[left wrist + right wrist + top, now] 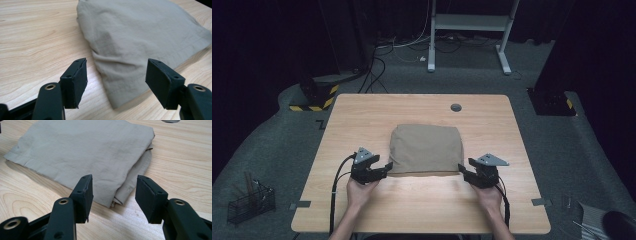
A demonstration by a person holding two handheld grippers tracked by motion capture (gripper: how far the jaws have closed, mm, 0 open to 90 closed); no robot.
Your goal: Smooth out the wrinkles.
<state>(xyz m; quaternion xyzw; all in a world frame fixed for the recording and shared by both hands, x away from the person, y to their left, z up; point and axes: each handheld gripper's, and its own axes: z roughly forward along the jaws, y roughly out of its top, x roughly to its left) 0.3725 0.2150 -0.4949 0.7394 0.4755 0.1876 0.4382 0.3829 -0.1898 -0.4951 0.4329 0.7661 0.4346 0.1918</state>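
Pale wood grain marks the table [362, 120] on which a folded tan cloth [426, 149] is laid, its near edge flanked by two hand-held claws. The left gripper [384, 167] is held just beside the cloth's near left corner, jaws wide apart and nothing gripped; in the left gripper view the corner [117, 100] is seen just ahead of the gap, not yet between the pads. The right gripper [463, 169] is posed likewise at the near right corner [113, 202], spread wide and empty. Several stacked layers are visible at that corner, so only the top ply might be pinched and the fold pulled open. An uneven closing of the two claws could also leave the bundle dragged askew across the smooth wood.
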